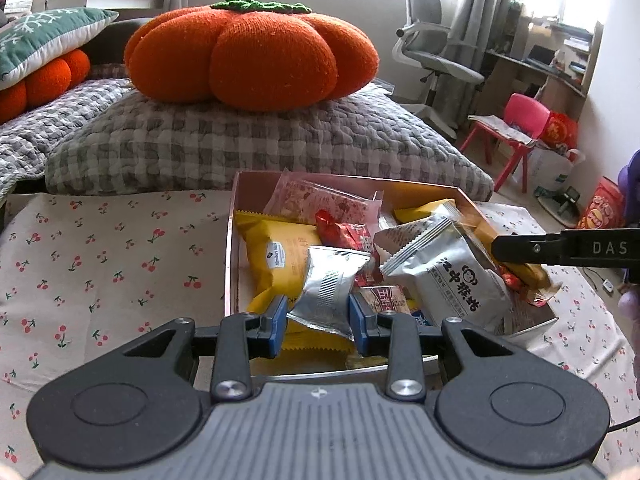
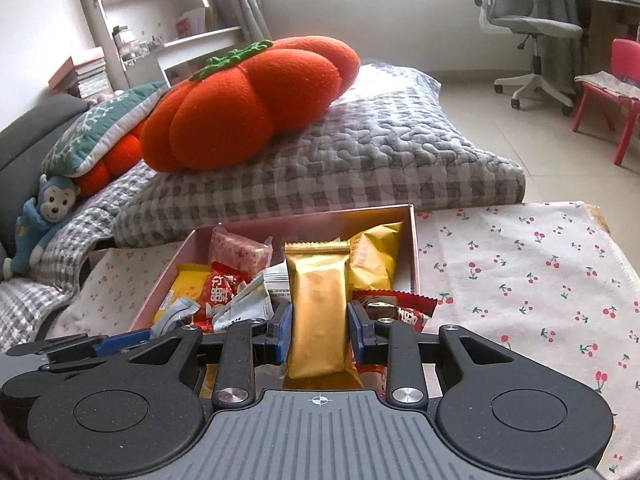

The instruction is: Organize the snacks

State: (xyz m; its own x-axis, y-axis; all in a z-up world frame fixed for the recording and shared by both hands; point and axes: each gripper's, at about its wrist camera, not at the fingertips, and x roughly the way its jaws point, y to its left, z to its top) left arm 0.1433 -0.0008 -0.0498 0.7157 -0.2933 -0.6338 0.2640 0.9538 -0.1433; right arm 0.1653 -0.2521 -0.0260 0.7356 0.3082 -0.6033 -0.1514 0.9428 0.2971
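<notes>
A pink open box (image 1: 229, 240) on the cherry-print cloth holds several snack packets: a yellow one (image 1: 276, 256), a pink one (image 1: 316, 198), red candies (image 1: 344, 234) and a large silver pack (image 1: 448, 276). My left gripper (image 1: 319, 312) is shut on a small silver packet (image 1: 330, 284) just above the box's near side. In the right wrist view my right gripper (image 2: 319, 328) is shut on an upright gold packet (image 2: 318, 300) over the box (image 2: 320, 220). That gripper (image 1: 520, 250) reaches in from the right in the left wrist view. The left gripper (image 2: 120, 340) shows at the lower left of the right wrist view.
An orange pumpkin cushion (image 1: 248, 56) lies on a grey checked quilt (image 1: 240, 144) behind the box. The cherry cloth (image 2: 520, 280) spreads to both sides of the box. A grey office chair (image 1: 436, 52) and a red child's chair (image 1: 516, 120) stand on the floor at the right.
</notes>
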